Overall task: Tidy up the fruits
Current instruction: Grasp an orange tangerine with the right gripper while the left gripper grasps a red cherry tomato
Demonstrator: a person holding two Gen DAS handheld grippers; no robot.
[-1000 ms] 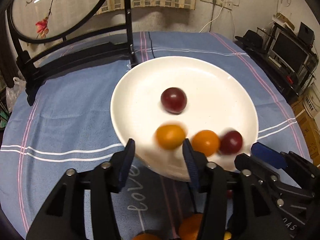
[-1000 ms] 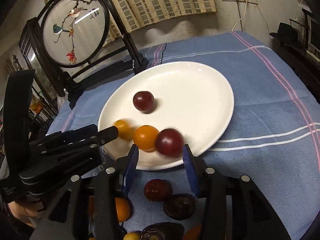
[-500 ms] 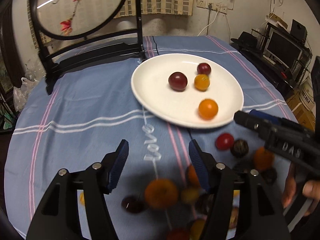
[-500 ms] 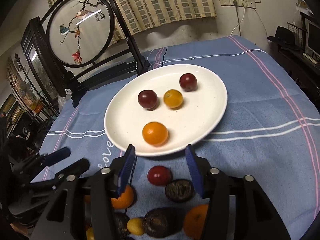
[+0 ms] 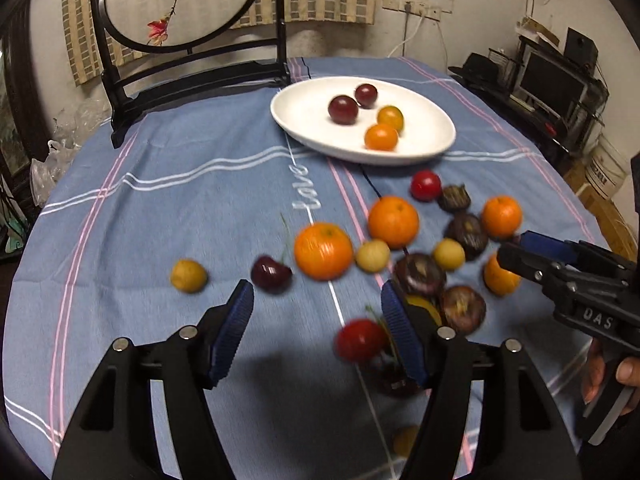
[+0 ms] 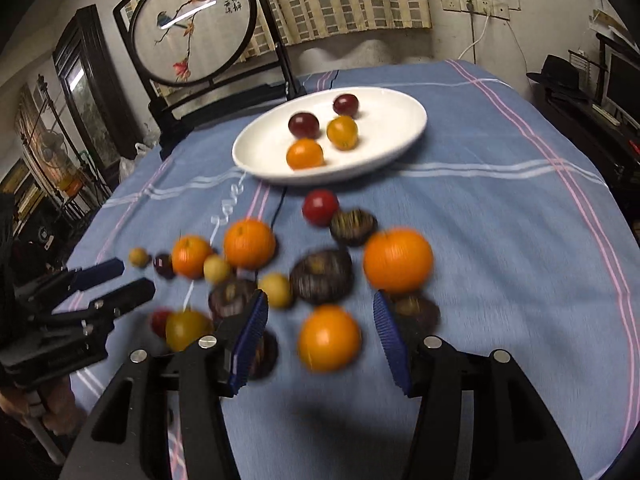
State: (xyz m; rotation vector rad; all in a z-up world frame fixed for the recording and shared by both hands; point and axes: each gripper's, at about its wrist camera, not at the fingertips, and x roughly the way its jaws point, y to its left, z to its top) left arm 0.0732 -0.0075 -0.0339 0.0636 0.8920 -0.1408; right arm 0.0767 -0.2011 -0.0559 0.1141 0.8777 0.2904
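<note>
A white plate [image 5: 436,142] [image 6: 400,144] at the far middle of the blue tablecloth holds two dark red and two orange-yellow small tomatoes [image 5: 343,109] [image 6: 305,153]. Several loose fruits lie nearer: oranges [image 5: 323,251] [image 6: 397,255], dark passion fruits [image 6: 321,276], small yellow fruits [image 5: 188,275], a cherry [image 5: 272,274], red tomatoes [image 5: 360,339] [image 6: 320,207]. My left gripper [image 5: 318,320] is open and empty above the cloth, also seen in the right wrist view [image 6: 120,280]. My right gripper [image 6: 320,326] is open over an orange [image 6: 329,338], not touching it.
A black-framed round embroidered screen [image 5: 180,0] [image 6: 192,28] stands at the table's far left edge. Shelves with a monitor [image 5: 552,84] stand to the right of the table. A wall with curtain lies behind.
Both grippers have pulled back from the plate toward the near side, open and empty. The tomatoes on the plate rolled and came to rest. The pile of loose fruit has come into view.
</note>
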